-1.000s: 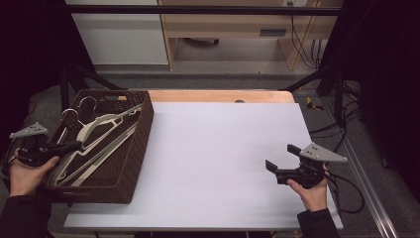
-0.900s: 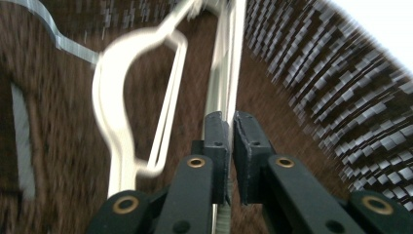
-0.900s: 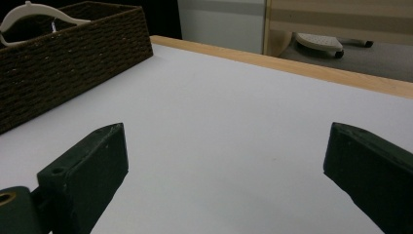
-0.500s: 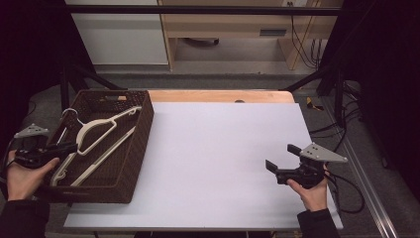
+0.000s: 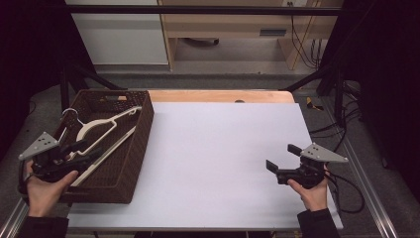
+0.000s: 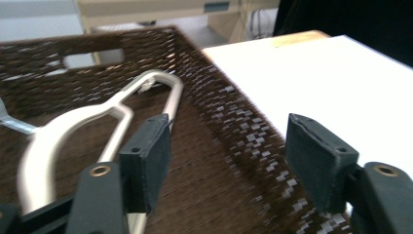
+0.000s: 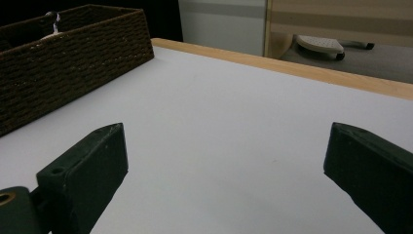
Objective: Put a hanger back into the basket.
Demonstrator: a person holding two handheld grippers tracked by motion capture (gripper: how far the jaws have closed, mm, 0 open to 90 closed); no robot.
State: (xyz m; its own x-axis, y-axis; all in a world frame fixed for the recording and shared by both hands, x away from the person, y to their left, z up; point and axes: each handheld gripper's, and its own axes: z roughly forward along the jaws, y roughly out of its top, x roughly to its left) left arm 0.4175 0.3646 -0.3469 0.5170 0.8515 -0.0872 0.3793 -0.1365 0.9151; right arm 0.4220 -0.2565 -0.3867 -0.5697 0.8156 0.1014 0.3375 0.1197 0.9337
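A dark brown wicker basket [image 5: 141,144] stands on the left of the white table [image 5: 218,148]. White plastic hangers [image 5: 106,122] with metal hooks lie inside it. My left gripper [image 5: 86,149] hovers open over the basket's near left part, just above the hangers. In the left gripper view one hanger [image 6: 92,117] curves past the left jaw, and the basket's woven wall [image 6: 224,112] runs between the jaws of the left gripper [image 6: 229,165], which hold nothing. My right gripper [image 5: 282,156] is open and low over the table's right side. The right gripper [image 7: 224,170] has bare table between its jaws.
The table's far edge is a wooden strip [image 5: 218,96]. Black frame posts [image 5: 317,74] and cables [image 5: 346,183] stand to the right of the table. In the right gripper view the basket [image 7: 68,53] sits far off at the left.
My left gripper has shifted a little to the right, over the basket and hangers. The right gripper has stayed where it was.
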